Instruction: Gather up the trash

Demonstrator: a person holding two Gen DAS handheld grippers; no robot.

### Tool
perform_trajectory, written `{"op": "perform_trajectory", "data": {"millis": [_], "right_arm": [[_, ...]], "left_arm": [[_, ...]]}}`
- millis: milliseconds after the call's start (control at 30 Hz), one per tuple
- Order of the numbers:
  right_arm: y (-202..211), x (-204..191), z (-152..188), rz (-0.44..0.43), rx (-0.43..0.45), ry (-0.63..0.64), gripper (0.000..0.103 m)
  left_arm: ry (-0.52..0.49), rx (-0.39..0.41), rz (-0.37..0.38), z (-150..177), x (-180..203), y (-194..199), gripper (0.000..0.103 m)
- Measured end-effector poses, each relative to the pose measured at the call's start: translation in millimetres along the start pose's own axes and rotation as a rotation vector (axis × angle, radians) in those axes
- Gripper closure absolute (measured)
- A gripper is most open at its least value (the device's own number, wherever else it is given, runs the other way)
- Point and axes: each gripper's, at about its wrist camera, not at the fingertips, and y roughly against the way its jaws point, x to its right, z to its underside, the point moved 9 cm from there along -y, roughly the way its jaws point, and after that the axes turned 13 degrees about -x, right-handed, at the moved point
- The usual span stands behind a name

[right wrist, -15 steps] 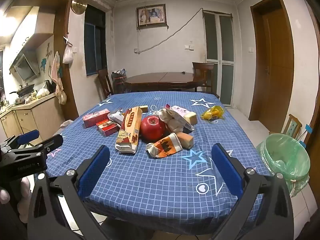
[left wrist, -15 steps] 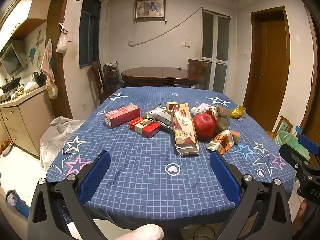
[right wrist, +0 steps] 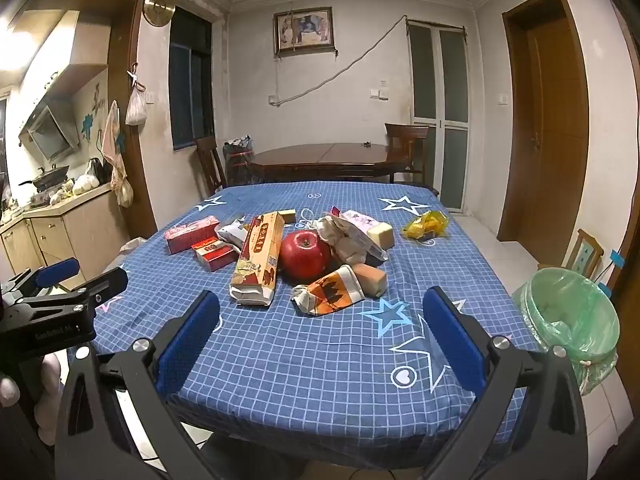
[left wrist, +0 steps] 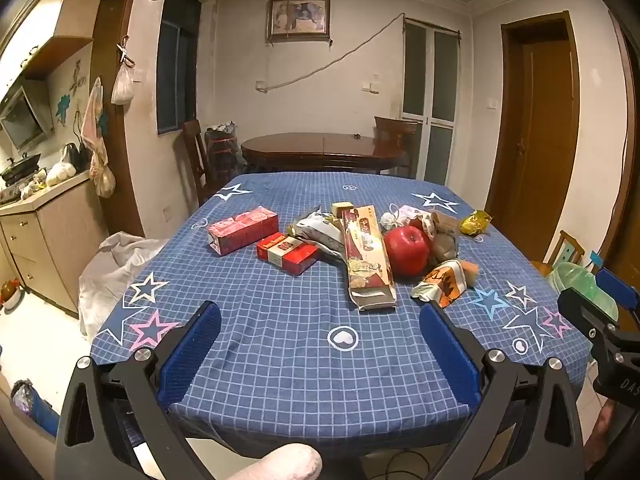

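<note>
A blue star-patterned table (left wrist: 280, 360) (right wrist: 320, 360) holds a heap of packaging: a long tan box (left wrist: 366, 258) (right wrist: 259, 258), a red apple (left wrist: 406, 249) (right wrist: 306, 254), an orange wrapper (left wrist: 442, 282) (right wrist: 330, 290), a pink box (left wrist: 242, 230) (right wrist: 192, 233), a red pack (left wrist: 288, 253) (right wrist: 214, 254), crumpled bags (right wrist: 352, 236) and a yellow wrapper (left wrist: 474, 222) (right wrist: 426, 224). My left gripper (left wrist: 320, 356) is open and empty at the table's near edge. My right gripper (right wrist: 320, 346) is open and empty there too. A green-lined bin (right wrist: 568, 320) (left wrist: 580, 284) stands right of the table.
A dark round table (right wrist: 324, 158) with chairs stands behind. Kitchen cabinets (left wrist: 44, 236) line the left wall, with a white cloth (left wrist: 116, 256) on the floor beside them. A wooden door (right wrist: 548, 120) is at the right. A small chair (right wrist: 588, 252) stands behind the bin.
Both views have shifted only slightly; both grippers stay open and the things on the table have not moved.
</note>
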Motion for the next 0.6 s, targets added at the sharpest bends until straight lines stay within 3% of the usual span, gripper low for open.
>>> {"op": "perform_trajectory", "data": {"millis": [600], "right_arm": [[-1.9, 0.5, -0.5, 0.000, -0.006, 0.001, 0.005]], "left_arm": [[0.004, 0.002, -0.001, 2.0, 0.0, -0.5, 0.004]]}}
